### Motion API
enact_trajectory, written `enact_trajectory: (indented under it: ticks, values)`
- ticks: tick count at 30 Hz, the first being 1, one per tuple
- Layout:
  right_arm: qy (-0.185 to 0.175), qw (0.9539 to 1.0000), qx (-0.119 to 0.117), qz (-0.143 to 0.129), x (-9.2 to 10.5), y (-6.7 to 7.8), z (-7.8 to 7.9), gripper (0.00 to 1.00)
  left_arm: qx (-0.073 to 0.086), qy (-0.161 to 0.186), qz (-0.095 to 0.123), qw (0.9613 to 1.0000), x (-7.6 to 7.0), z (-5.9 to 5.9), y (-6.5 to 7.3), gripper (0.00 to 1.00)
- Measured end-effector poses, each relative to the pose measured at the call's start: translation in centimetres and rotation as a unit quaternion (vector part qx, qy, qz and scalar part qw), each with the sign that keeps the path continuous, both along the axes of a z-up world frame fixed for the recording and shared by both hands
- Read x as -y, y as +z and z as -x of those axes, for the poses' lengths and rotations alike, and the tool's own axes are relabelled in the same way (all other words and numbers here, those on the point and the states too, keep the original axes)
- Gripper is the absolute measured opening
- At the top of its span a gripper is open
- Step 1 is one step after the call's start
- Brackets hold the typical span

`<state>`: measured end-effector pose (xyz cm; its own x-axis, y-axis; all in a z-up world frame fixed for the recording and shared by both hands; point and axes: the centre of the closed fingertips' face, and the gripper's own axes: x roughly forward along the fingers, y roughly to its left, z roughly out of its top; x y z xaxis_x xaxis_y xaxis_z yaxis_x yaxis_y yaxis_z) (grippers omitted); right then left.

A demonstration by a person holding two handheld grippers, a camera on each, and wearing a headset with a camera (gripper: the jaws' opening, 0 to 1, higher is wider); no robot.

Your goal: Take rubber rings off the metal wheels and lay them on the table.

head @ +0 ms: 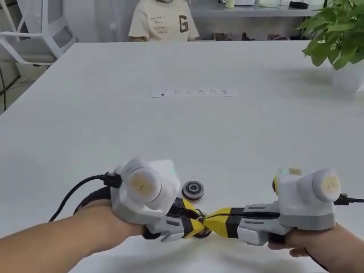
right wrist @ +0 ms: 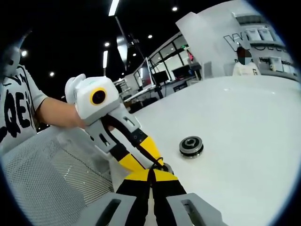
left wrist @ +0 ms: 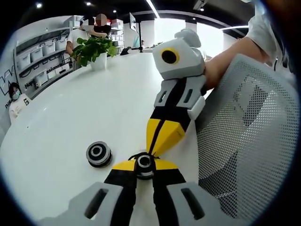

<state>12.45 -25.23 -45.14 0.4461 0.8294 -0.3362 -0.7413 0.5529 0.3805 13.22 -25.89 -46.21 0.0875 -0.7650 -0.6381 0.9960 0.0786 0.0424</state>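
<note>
— So, left claw [left wrist: 144, 165]: what's it doing?
— Clamped, one yellow-tipped jaw each side of a small metal wheel [left wrist: 144, 161] w/ a black rubber ring [left wrist: 135, 157] round it. Wheel sits low over the white bench [head: 170, 125], near the front edge. Can't tell if it touches the top.
— And the right claw [right wrist: 150, 175]?
— Comes in from the opp. side, tip to tip w/ the left. Jaws pressed together, no gap, tips right at that wheel's rim. Whether the ring's nipped btwn them I can't tell, too small.
— Any other wheels?
— One. A second metal wheel [head: 193, 190], black ring still on, lies flat on the bench just beyond the claws, apart from both.
— Hands?
— Left hand [head: 108, 227] and right hand [head: 318, 242] grip the white bodies behind the claws. A black cable [head: 79, 190] runs off the left one.
— Further out?
— White strip w/ small dark marks [head: 193, 91] mid-bench, and a green leafy plant [head: 335, 34] at the far right corner. A person in a cream T-shirt [head: 164, 20] sits at the far side. A white mesh chair [left wrist: 244, 141] is beside the bench in the left gripper view.
</note>
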Motion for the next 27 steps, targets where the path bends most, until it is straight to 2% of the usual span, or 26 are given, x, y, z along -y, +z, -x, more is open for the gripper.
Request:
enact_trajectory:
  ticks: [2, 11, 12, 19, 27]
  values:
    - [-0.002, 1.0, 0.001, 0.004, 0.2, -0.2, -0.1, 0.0, -0.003, 0.002, 0.002, 1.0, 0.0, 0.0, 0.0, 0.07]
    - [-0.005, 1.0, -0.003, -0.001, 0.4, -0.2, -0.1, 0.0, 0.005, -0.011, -0.001, 0.9999, 0.1, 0.0, 0.1, 0.08]
    - [-0.005, 1.0, -0.003, -0.001, 0.4, -0.1, -0.1, 0.0, 0.001, -0.014, -0.001, 0.9999, 0.1, 0.1, 0.2, 0.09]
    - [-0.003, 1.0, -0.004, -0.005, 0.5, 0.1, -0.1, 0.0, 0.001, -0.03, 0.002, 0.9995, -0.2, 0.7, 1.3, 0.14]
    - [-0.002, 0.9998, -0.003, -0.018, 0.5, 1.0, -0.3, 0.0, 0.0, -0.026, 0.027, 0.9993, -0.9, 0.8, 3.4, 0.2]
